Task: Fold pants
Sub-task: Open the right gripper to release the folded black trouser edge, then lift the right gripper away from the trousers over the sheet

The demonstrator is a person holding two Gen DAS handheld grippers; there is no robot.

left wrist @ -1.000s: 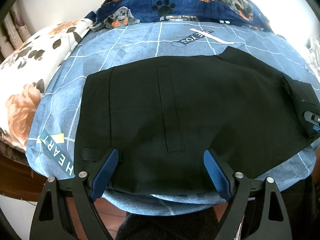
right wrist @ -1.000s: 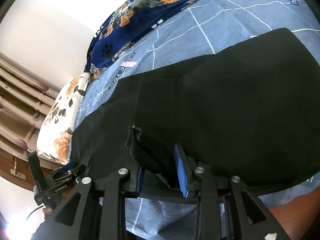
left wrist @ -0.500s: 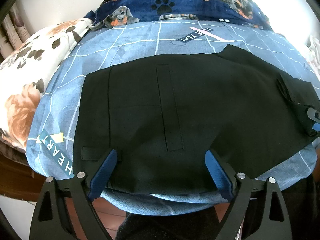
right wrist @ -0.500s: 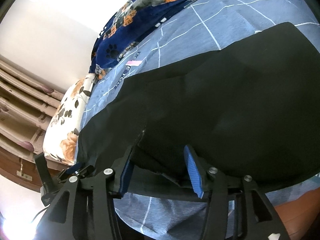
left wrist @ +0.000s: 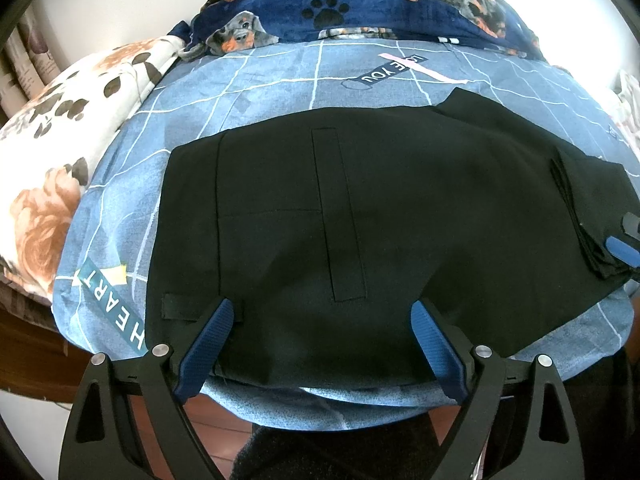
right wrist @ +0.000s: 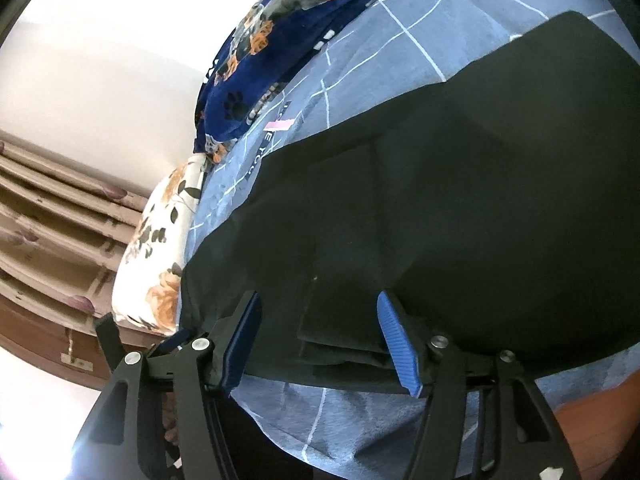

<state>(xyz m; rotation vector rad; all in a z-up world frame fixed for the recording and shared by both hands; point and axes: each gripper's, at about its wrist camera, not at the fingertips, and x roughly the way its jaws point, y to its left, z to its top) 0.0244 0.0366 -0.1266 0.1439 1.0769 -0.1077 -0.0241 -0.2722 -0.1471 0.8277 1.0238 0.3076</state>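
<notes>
Black pants lie folded and flat on the blue checked bed sheet, a back pocket seam facing up. My left gripper hovers over their near edge, jaws wide open, with nothing pinched. In the right wrist view the pants fill the middle. My right gripper is opening its jaws; the stacked folded end of the pants lies between them, and the pads stand apart from it. One blue pad of the right gripper shows at the left wrist view's right edge.
A floral pillow lies at the left, and a dark blue dog-print blanket is bunched at the far end. The bed's near edge drops to a reddish wood floor. Curtains hang beyond the pillow.
The right gripper's jaws have spread apart and let go of the folded pants end, which now lies flat. The left gripper has stayed where it was, open.
</notes>
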